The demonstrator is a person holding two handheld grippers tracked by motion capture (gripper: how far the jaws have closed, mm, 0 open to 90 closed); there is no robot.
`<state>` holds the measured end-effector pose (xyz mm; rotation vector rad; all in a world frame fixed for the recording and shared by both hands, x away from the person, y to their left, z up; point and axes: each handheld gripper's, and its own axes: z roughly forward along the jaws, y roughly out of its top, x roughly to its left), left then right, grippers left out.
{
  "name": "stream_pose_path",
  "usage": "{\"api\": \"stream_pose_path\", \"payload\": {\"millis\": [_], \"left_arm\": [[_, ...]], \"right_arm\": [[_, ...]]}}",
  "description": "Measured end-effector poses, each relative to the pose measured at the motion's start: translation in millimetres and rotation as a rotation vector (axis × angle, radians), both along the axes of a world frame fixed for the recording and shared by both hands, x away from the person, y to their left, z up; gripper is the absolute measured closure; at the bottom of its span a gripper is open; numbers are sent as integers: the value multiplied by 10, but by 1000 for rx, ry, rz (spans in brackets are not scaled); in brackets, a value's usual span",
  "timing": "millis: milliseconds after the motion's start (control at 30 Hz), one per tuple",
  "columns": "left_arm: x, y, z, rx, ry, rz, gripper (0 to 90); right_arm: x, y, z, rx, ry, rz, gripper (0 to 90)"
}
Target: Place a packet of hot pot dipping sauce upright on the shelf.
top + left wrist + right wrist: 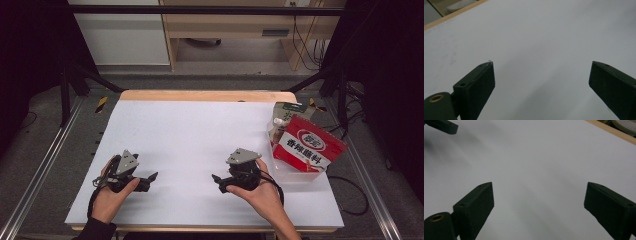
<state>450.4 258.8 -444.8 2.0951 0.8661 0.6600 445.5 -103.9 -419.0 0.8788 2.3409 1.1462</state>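
Both hands rest low on the white table sheet [190, 135] near its front edge. My left gripper [149, 180] lies at the left and points right; in the left gripper view [541, 63] its jaws stand wide apart over bare white sheet. My right gripper [218, 182] sits right of centre and points left toward it. In the right gripper view [539, 184] its jaws are also wide apart with nothing between them. One jaw tip of the left gripper [442, 126] shows at that view's top left.
A clear plastic bin [295, 175] stands at the table's right edge, just right of my right hand. It holds a red and white snack packet [308, 145] and a green and white pouch [283, 117]. A wooden strip [200, 95] borders the far edge.
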Motion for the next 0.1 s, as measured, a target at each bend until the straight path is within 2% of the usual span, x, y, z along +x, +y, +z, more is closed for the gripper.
{"api": "stream_pose_path", "payload": {"millis": [100], "left_arm": [[12, -5, -1, -9, 3, -4, 64]], "right_arm": [[12, 42, -121, 3, -1, 7, 81]]}}
